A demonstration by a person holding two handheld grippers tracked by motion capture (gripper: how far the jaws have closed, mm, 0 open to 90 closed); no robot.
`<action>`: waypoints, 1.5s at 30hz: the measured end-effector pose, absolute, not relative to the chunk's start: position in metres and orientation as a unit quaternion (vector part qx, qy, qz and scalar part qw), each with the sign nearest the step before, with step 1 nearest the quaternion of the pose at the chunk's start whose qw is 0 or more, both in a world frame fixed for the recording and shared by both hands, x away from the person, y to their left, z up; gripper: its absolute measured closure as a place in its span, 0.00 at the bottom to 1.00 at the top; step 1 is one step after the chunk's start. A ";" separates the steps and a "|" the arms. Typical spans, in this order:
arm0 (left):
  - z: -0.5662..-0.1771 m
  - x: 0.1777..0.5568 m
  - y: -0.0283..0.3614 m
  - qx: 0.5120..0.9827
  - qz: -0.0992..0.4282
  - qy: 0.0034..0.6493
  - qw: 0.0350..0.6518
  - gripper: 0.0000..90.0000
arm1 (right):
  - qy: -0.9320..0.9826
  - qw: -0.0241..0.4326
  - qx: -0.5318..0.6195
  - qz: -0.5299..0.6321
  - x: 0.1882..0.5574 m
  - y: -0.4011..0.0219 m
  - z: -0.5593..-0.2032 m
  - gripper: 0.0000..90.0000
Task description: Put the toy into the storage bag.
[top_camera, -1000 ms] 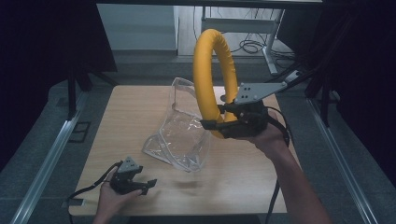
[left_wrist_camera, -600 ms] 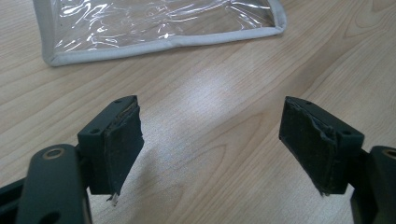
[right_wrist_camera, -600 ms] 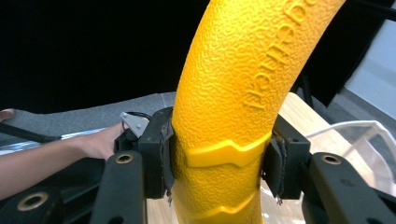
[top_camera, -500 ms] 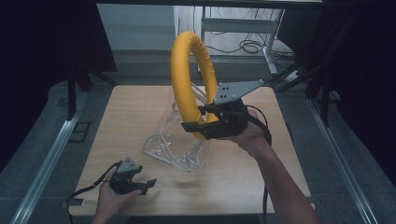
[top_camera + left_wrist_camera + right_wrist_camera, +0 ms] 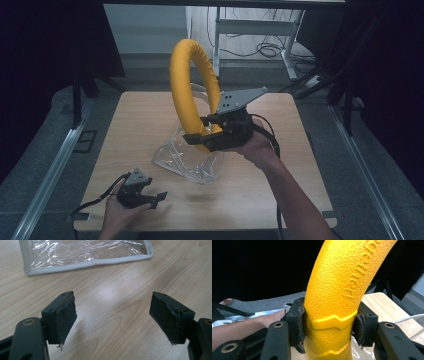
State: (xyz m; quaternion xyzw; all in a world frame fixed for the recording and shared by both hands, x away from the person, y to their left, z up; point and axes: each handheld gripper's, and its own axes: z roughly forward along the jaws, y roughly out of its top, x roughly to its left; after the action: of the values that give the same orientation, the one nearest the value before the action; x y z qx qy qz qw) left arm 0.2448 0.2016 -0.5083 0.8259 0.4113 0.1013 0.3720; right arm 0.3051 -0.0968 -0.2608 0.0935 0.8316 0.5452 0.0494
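A: What has changed in the last second?

B: The right tool (image 5: 197,139) has carried the yellow foam ring (image 5: 186,85) from the desk's 2 o'clock side toward the centre. The ring stands upright in the air, directly over the clear plastic bag (image 5: 187,157). My guess is it's being lined up with the bag's mouth for lowering in.

A: Is the grip firm?

B: The right tool is clenched on the ring's lower arc; in the right gripper view both pads press into the ring (image 5: 337,302) at a moulded seam. The left tool (image 5: 152,197) rests released at the desk's (image 5: 140,120) 7 o'clock corner, jaws wide apart and holding nothing.

A: Materials?

B: The ring is a thick tube with a pebbled, dimpled skin and raised lettering, probably foam or soft rubber. The bag is glossy, crinkled transparent film with a grey fabric-bound edge (image 5: 87,263), lying slumped just at 12 o'clock of the left tool. The desk is pale wood-grain laminate.

A: Risk?

B: The limp bag may need its mouth held open.
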 end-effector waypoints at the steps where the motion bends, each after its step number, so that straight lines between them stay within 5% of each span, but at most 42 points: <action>1: -0.508 0.245 0.202 0.826 0.101 0.411 0.372 0.23 | 0.831 0.048 0.093 0.546 0.306 -0.096 -0.262 0.56; 45: -0.509 0.244 0.202 0.825 0.105 0.410 0.374 0.23 | 0.849 -0.014 0.118 0.515 0.330 -0.078 -0.337 0.56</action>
State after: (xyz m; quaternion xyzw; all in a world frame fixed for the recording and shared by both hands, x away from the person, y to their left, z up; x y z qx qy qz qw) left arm 0.2444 0.2015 -0.5087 0.8253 0.4103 0.1049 0.3736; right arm 0.3297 -0.0783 -0.3375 0.1180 0.8486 0.5155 -0.0139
